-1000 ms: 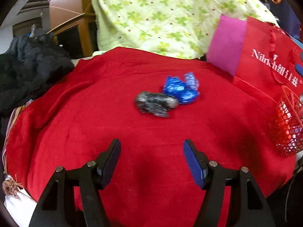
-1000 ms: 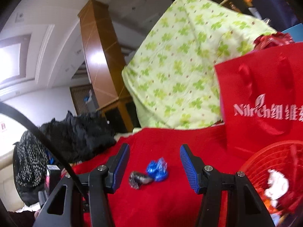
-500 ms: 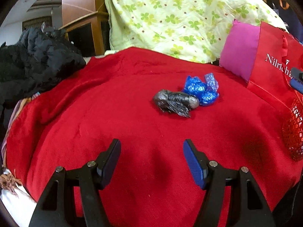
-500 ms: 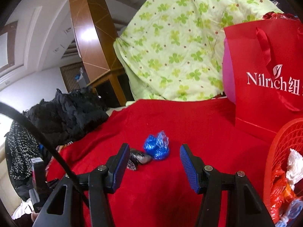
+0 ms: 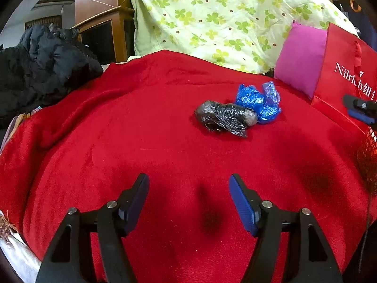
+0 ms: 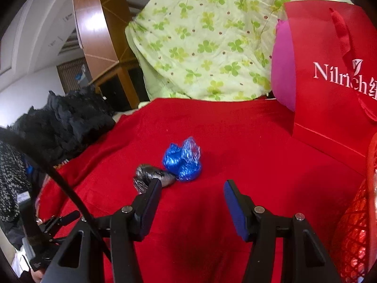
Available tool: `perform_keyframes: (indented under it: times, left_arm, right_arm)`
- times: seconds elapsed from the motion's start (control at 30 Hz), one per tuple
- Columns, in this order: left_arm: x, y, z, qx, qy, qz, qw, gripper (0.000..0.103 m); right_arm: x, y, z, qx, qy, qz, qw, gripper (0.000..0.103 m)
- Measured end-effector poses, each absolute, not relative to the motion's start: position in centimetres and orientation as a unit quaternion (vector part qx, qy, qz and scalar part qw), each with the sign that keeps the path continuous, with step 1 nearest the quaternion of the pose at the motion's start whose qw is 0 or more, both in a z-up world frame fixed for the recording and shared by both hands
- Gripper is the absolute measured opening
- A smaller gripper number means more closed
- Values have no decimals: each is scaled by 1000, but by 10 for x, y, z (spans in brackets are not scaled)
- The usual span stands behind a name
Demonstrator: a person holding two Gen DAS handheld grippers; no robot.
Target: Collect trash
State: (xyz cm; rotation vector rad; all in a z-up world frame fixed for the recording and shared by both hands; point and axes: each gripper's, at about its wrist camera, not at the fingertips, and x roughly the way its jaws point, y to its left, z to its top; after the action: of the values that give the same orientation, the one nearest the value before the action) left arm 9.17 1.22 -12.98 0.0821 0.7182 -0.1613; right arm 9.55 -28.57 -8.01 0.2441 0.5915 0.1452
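A crumpled black plastic bag (image 5: 225,118) and a crumpled blue plastic bag (image 5: 258,102) lie touching on the red blanket (image 5: 117,146). My left gripper (image 5: 188,197) is open and empty, well short of them. In the right wrist view the black bag (image 6: 150,179) sits just beyond the left fingertip and the blue bag (image 6: 183,161) lies ahead. My right gripper (image 6: 192,199) is open and empty. Its tip shows at the right edge of the left wrist view (image 5: 359,109).
A red mesh basket (image 6: 353,231) holding trash stands at the right edge. A red paper bag (image 6: 329,75) and a pink cushion (image 5: 300,57) stand behind it. A green floral quilt (image 5: 223,16) is at the back. Black clothing (image 5: 40,66) is piled left.
Both grippers have moved closer to the two bags. The right gripper has tilted down and swung left away from the basket. Both stayed open.
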Motion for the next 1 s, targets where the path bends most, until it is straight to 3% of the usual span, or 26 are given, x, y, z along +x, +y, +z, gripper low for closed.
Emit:
perform_keyframes:
  times: [1.0]
  left_arm:
    - [88,14,-127,18,356,-110,928,73]
  right_arm:
    - [114,-267,-109,78,337,32,938,60]
